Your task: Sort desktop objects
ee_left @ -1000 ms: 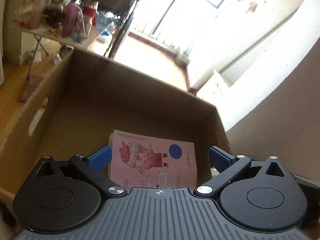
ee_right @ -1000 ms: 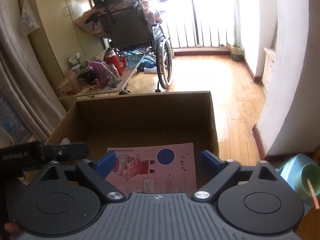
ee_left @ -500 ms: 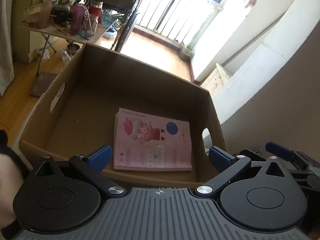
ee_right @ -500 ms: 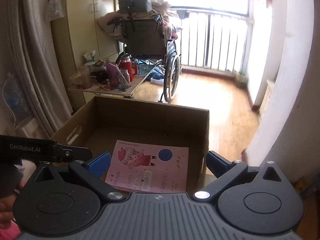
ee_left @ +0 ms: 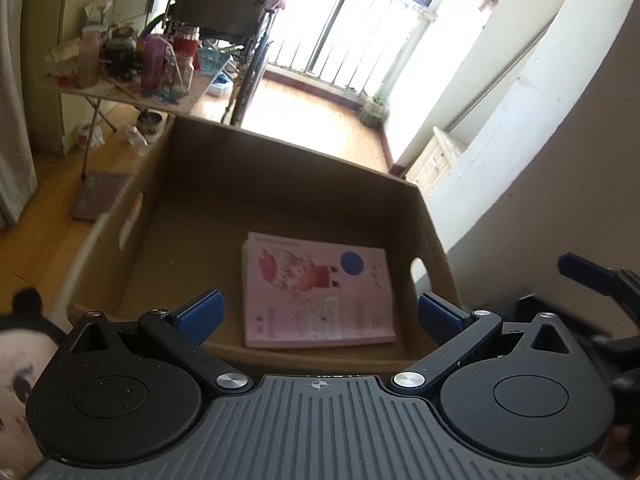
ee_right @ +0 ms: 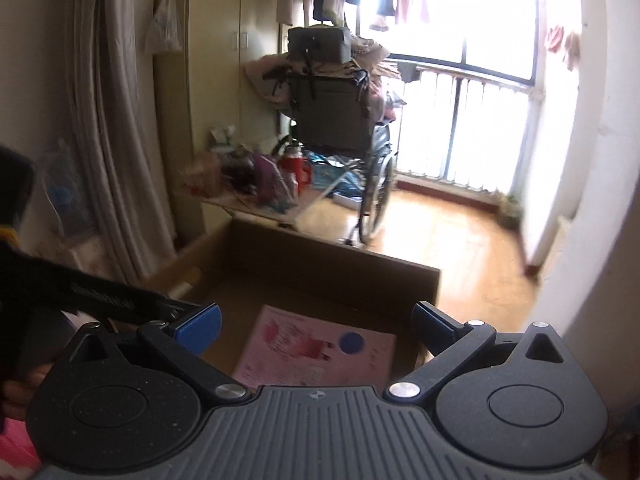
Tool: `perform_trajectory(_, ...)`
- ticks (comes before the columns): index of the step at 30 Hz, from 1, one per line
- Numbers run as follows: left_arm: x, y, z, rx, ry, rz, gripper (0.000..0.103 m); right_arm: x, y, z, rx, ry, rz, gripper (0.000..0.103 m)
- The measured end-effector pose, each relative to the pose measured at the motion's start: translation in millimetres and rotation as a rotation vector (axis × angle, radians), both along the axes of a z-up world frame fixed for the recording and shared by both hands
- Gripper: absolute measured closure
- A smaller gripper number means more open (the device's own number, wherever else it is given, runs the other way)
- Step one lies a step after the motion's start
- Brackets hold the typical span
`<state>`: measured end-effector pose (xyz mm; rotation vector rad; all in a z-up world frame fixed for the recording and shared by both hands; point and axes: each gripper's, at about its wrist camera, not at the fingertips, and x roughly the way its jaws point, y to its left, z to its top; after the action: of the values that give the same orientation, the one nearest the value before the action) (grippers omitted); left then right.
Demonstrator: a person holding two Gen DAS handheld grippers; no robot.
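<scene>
Blue fingertips [ee_left: 199, 310] of left gripper [ee_left: 318, 312] spread wide, nothing between them. Same on right gripper [ee_right: 316, 322]: pads [ee_right: 199, 322] far apart, empty. Both held above the near edge of the cardboard box [ee_left: 280, 168], looking down into it.

Pink booklet [ee_left: 316, 292] flat on box floor, toward the 4 o'clock corner, close to the right wall and near wall. Cover up: cartoon figure plus dark blue dot [ee_left: 352, 263] near the 1 o'clock part of the cover. In right wrist view same booklet [ee_right: 316, 354] at 6 o'clock, blurred, partly hidden by the gripper body.

Handle cutouts in left wall [ee_left: 130, 222] and right wall [ee_left: 420, 270] of box.

Right gripper's blue finger visible at 3 o'clock in left wrist view, outside the box. Plush toy face [ee_left: 18, 356] at 8 o'clock edge, probably a doll, mostly cropped.

Background at 11–12 o'clock: cluttered folding table [ee_left: 132, 92], wheelchair [ee_right: 340, 120], balcony railing [ee_left: 360, 40].
</scene>
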<state>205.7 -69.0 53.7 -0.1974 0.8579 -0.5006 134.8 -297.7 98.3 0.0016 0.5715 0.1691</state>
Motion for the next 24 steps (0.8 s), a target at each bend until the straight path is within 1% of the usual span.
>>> perform_trajectory(2,12.4,1.9,0.2,0.022,0.002,0.018,0.000,16.2,-4.0,-2.7,0.052,0.063,0.005,0.000)
perform_trajectory(4,28.2,1.9,-2.6,0.060,0.019,0.042,0.000,37.5,-6.9,-11.8,0.099,0.158,0.009,0.000)
perform_trajectory(6,45.5,-0.2,-9.5,0.109,0.042,0.065,0.000,60.4,-9.9,-28.1,0.142,0.269,0.009,0.000)
perform_trajectory(8,62.6,-5.7,-19.9,0.158,0.076,0.073,0.000,83.5,-11.4,-48.0,0.162,0.384,0.005,0.007)
perform_trajectory(9,71.2,-10.4,-26.9,0.180,0.101,0.059,0.000,93.0,-11.6,-59.2,0.165,0.438,0.002,0.009)
perform_trajectory(11,86.5,-19.4,-40.1,0.197,0.155,0.012,0.000,114.5,-12.8,-79.7,0.171,0.546,-0.012,0.021)
perform_trajectory(14,108.7,-32.4,-61.8,0.220,0.255,-0.022,0.000,136.0,-14.4,-104.7,0.182,0.687,-0.024,0.028)
perform_trajectory(16,121.1,-37.6,-75.5,0.221,0.326,-0.038,0.000,146.0,-13.2,-117.6,0.174,0.755,-0.017,0.028)
perform_trajectory(18,133.8,-41.0,-88.1,0.204,0.399,-0.042,0.000,149.1,-8.8,-128.2,0.153,0.806,-0.003,0.028)
perform_trajectory(19,139.7,-42.4,-94.5,0.198,0.439,-0.042,0.000,151.3,-6.7,-133.8,0.149,0.832,0.007,0.030)
perform_trajectory(20,144.8,-44.0,-101.4,0.197,0.480,-0.039,0.000,152.1,-3.3,-139.8,0.147,0.858,0.017,0.035)
perform_trajectory(22,151.2,-48.5,-112.4,0.204,0.525,-0.037,0.000,156.9,0.1,-152.3,0.143,0.911,0.030,0.037)
perform_trajectory(24,155.9,-54.0,-121.9,0.232,0.552,-0.047,0.000,161.1,3.4,-162.9,0.136,0.940,0.038,0.040)
